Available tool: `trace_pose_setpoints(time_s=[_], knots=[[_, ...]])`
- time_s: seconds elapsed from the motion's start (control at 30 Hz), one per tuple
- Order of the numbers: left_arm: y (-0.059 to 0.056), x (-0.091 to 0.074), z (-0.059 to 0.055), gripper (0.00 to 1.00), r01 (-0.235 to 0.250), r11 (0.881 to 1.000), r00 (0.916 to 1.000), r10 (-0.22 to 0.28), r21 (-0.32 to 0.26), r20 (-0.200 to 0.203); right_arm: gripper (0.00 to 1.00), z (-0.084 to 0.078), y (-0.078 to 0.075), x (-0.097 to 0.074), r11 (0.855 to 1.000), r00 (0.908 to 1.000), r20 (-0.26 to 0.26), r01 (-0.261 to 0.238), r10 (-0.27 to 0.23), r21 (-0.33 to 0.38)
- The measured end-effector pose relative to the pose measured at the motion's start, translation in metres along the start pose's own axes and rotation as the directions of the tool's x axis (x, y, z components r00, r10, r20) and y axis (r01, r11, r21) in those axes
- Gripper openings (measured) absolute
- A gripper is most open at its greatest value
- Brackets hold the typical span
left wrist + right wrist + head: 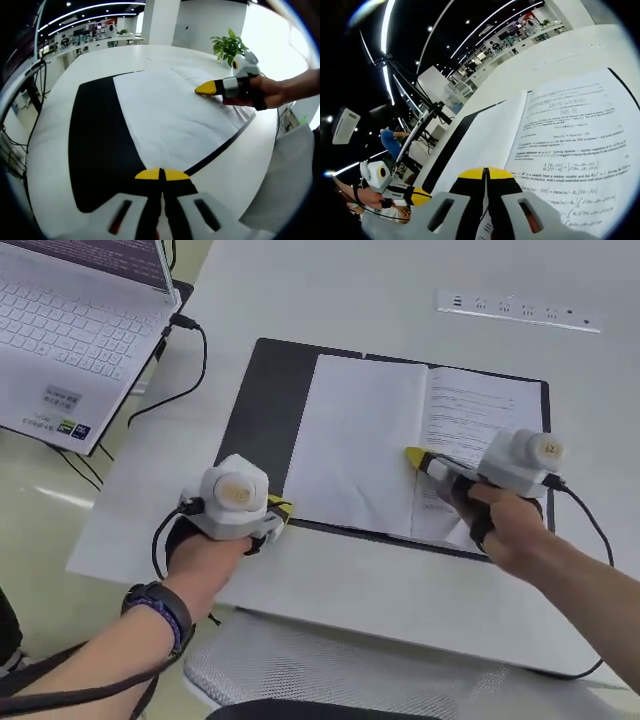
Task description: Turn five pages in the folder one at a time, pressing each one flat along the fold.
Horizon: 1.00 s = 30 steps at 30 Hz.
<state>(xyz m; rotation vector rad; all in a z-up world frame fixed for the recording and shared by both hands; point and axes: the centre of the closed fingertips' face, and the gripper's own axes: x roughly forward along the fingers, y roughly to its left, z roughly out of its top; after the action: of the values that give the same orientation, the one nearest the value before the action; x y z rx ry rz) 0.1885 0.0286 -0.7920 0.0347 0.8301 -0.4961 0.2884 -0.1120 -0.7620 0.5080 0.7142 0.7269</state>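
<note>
The black folder (255, 410) lies open on the white table. A blank turned page (355, 440) covers its middle, and a printed page (480, 410) lies to the right. My right gripper (413, 455) is shut, its yellow tips resting at the fold between the two pages (485, 173). My left gripper (280, 508) is shut and sits at the folder's near left corner, over the black cover (100, 150). In the left gripper view the right gripper (205, 88) touches the blank page (165, 115). The left gripper (415, 197) appears low left in the right gripper view.
A white laptop (70, 320) stands at the far left with a black cable (190, 360) running from it. A power strip (520, 310) is set in the table at the back right. A grey mesh chair (330, 680) is below the near table edge.
</note>
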Motion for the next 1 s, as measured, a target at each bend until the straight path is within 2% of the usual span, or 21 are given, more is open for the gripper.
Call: trace_pose_setpoints(time_s=[0.13,0.3,0.37,0.43,0.63,0.8,1.0], knots=[[0.001,0.001,0.0,0.0,-0.005,1.0,1.0,0.005,-0.005,0.0,0.0,0.007,-0.003,0.004,1.0,0.9999,0.014,0.001,-0.001,0.005],[0.001,0.001,0.0,0.0,-0.005,1.0,1.0,0.005,-0.013,-0.001,0.0,0.023,-0.011,0.013,0.999,0.9977,0.066,0.009,-0.012,0.044],[0.001,0.001,0.0,0.0,-0.006,1.0,1.0,0.006,-0.012,-0.001,0.0,0.032,-0.021,0.016,0.997,0.9937,0.096,0.053,-0.058,0.053],[0.001,0.001,0.0,0.0,-0.011,1.0,0.9999,0.011,-0.018,0.0,0.0,0.042,-0.028,0.019,0.991,0.9861,0.143,0.069,-0.085,0.113],[0.001,0.001,-0.001,0.0,-0.021,0.999,0.9998,0.021,-0.035,0.002,0.0,0.056,-0.044,0.032,0.986,0.98,0.176,0.067,-0.093,0.151],[0.002,0.002,-0.001,0.0,-0.015,0.999,0.9999,0.015,-0.036,-0.004,0.0,0.065,-0.043,0.035,0.981,0.9705,0.211,0.079,-0.116,0.175],[0.0,0.001,0.0,0.0,-0.014,1.0,0.9999,0.014,-0.021,-0.01,0.0,0.079,-0.048,0.041,0.975,0.9557,0.253,0.101,-0.15,0.196]])
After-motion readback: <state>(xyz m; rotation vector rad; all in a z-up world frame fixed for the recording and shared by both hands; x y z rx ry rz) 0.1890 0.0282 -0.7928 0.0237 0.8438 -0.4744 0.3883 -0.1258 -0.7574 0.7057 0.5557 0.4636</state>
